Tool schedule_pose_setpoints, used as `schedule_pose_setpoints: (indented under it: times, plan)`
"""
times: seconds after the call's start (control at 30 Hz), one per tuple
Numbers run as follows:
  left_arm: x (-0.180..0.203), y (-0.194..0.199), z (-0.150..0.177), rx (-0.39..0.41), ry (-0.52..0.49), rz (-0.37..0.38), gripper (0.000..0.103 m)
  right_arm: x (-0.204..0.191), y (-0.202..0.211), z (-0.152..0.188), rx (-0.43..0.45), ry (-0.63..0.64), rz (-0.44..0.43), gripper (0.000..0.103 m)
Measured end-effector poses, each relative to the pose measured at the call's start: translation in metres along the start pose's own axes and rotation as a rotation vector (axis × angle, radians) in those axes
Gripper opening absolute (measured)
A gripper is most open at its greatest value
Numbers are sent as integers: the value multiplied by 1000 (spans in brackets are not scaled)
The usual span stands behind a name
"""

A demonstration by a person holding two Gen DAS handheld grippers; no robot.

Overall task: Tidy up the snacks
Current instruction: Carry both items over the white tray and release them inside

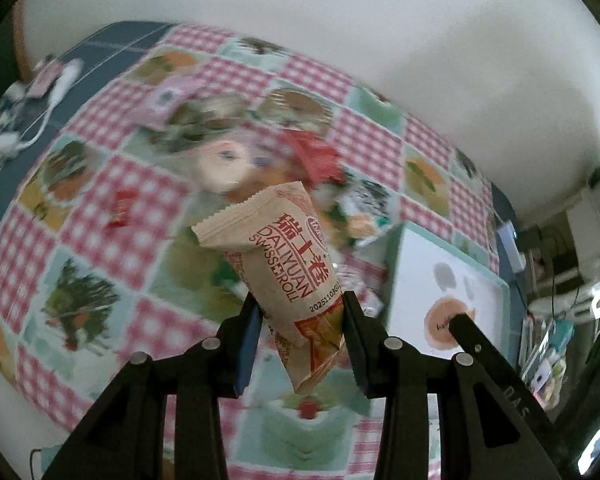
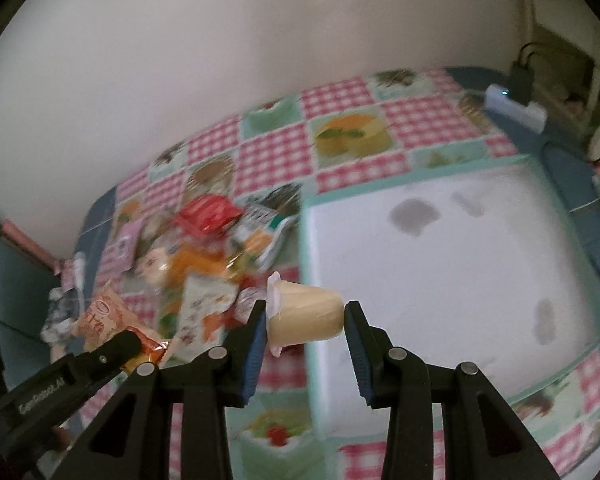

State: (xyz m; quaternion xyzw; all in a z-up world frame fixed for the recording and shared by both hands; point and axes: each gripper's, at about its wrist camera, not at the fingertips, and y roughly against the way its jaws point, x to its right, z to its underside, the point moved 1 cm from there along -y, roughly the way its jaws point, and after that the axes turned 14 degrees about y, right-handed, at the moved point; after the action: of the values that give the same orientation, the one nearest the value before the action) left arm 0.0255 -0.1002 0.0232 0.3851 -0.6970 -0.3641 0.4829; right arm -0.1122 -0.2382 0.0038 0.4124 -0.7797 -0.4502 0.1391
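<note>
My left gripper (image 1: 298,304) is shut on a tan Swiss roll packet (image 1: 280,256) with red lettering, lifted above the patchwork tablecloth. Between the pads of my right gripper (image 2: 305,312) lies a cream pudding cup (image 2: 304,314) on its side, its white lid against the left pad. The cup hangs by the left edge of a white tray (image 2: 440,272) with a mint rim. A blurred heap of snack packets (image 2: 204,240) lies on the cloth left of the tray. In the right wrist view the left gripper (image 2: 128,344) shows at lower left with its Swiss roll packet (image 2: 104,316).
The tray (image 1: 444,280) shows at the right of the left wrist view, the right gripper's finger (image 1: 472,332) across it. A small red packet (image 1: 118,210) lies alone on the cloth. White cables (image 1: 56,96) sit at far left. A white power strip (image 2: 516,108) sits beyond the tray.
</note>
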Motion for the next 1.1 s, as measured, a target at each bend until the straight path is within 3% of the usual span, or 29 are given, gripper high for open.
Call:
schedule_pose_setpoints:
  times: [0.23,0.53,1.1]
  plan:
    - [53,-32,11,-57,-105,-8,41,51,4,-12,13,-58,176,41]
    - [104,-68,23,-94,-206,3,41,124,6,-18,-11,-193,273,41]
    - [162,-122,43,-153,-308,26,41,178,-5,-25,-34,-295,373,41]
